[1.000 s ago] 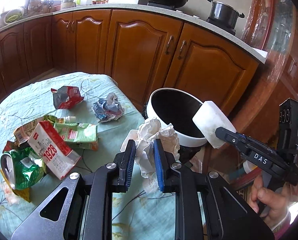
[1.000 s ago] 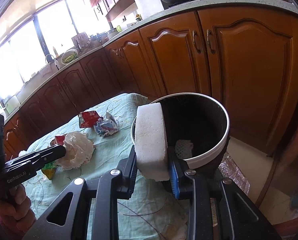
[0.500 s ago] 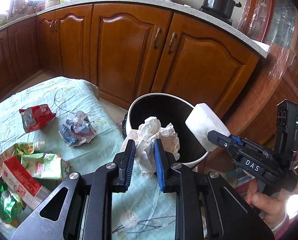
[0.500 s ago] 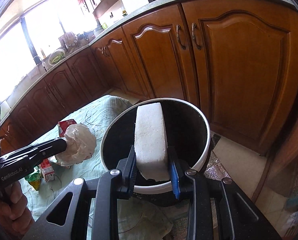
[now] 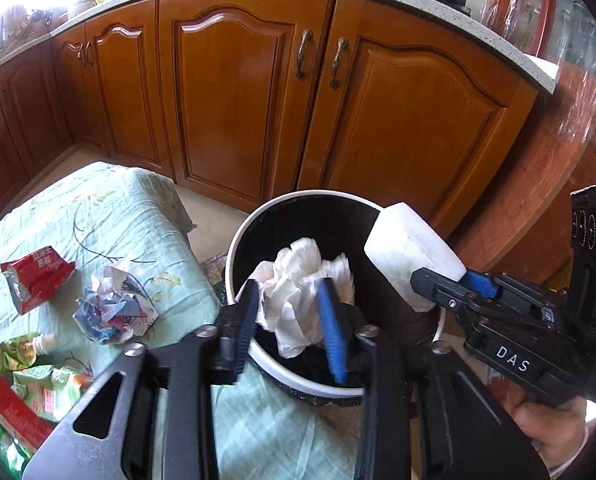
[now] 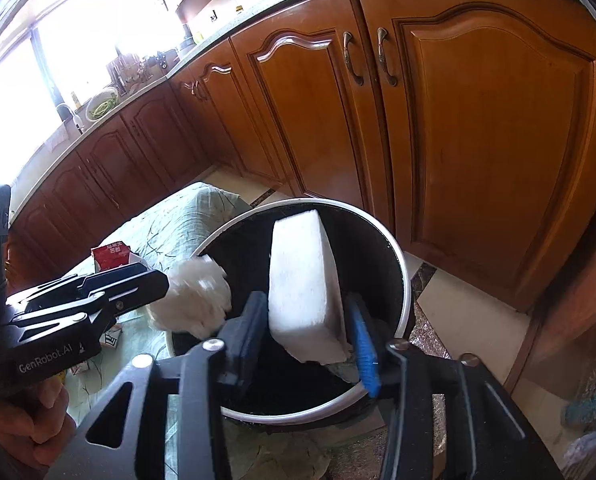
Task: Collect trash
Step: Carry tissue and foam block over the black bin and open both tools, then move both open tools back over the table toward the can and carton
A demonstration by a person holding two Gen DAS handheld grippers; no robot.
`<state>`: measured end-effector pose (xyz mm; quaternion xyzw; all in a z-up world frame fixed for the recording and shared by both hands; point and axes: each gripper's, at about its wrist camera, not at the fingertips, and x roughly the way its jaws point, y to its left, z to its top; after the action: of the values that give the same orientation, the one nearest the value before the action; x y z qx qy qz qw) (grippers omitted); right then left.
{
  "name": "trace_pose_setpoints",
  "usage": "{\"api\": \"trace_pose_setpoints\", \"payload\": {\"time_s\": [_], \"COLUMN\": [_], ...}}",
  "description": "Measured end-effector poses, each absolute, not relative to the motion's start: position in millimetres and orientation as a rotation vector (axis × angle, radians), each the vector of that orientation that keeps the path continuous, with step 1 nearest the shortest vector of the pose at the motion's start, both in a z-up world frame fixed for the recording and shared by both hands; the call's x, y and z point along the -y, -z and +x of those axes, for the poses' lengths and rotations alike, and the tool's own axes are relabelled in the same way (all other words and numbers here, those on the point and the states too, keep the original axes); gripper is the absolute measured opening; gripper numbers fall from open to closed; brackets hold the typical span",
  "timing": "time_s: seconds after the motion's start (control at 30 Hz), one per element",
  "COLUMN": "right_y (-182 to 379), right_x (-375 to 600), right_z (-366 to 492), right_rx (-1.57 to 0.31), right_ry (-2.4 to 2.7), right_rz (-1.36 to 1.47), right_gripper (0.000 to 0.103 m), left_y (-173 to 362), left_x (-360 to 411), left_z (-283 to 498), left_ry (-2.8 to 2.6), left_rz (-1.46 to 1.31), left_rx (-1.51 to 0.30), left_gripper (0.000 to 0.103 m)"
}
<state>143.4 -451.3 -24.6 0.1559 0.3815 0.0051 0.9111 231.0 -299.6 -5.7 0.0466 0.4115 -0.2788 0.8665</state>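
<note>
A black bin with a white rim (image 5: 234,264) (image 6: 402,276) stands beside the cloth-covered table. My left gripper (image 5: 290,300) is over the bin's mouth, its jaws parted, with a crumpled white tissue wad (image 5: 302,276) (image 6: 194,300) loose between them. My right gripper (image 6: 306,320) is also over the bin, its jaws spread slightly, with a white foam block (image 6: 302,280) (image 5: 406,248) between them. The block tilts, and a gap shows at the blue pad (image 6: 364,344).
On the table's pale green cloth (image 5: 110,216) lie a red wrapper (image 5: 34,276), a crumpled printed paper (image 5: 114,312) and green and red packets (image 5: 30,392) at the left edge. Wooden cabinets (image 5: 258,92) stand behind the bin.
Both grippers moved from beside the bin to over its mouth. Both sets of jaws have widened, loosening the tissue wad and the foam block.
</note>
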Motion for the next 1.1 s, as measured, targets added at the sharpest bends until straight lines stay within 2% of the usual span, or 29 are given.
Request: {"api": "trace_pose_setpoints", "payload": {"time_s": [0.07,0.1,0.23,0.4,0.7,1.1], "right_y": [23.3,21.7,14.7,8.4,7.9,18.9], "right_x": [453.2,454.9,458.5,453.0,407.4,331.4], "right_z": [141.3,140.5,128.6,112.8,89.6,77.4], "right_rx": [-0.771,-0.761,-0.723,-0.680,-0.673,-0.744], "right_ry": [-0.007,-0.006,0.001,-0.007,-0.107,-0.253], "right_rz": [0.333,0.337,0.362,0.396,0.412,0.361], "right_gripper": [0.067,0.069,0.074,0.087,0.098,0.100], "left_y": [7.0,7.1,6.6,5.4,2.0,1.9], "left_x": [299.8,298.8,291.9,263.5,194.1,85.4], "left_z": [231.2,231.0,225.8,206.6,150.8,105.4], "left_ry": [0.584,0.584,0.583,0.568,0.480,0.296], "left_rz": [0.091,0.088,0.070,0.003,-0.027,-0.093], "left_rx": [-0.864,-0.864,-0.865,-0.854,-0.788,-0.739], "left_gripper": [0.055,0.057,0.058,0.060,0.064,0.066]}}
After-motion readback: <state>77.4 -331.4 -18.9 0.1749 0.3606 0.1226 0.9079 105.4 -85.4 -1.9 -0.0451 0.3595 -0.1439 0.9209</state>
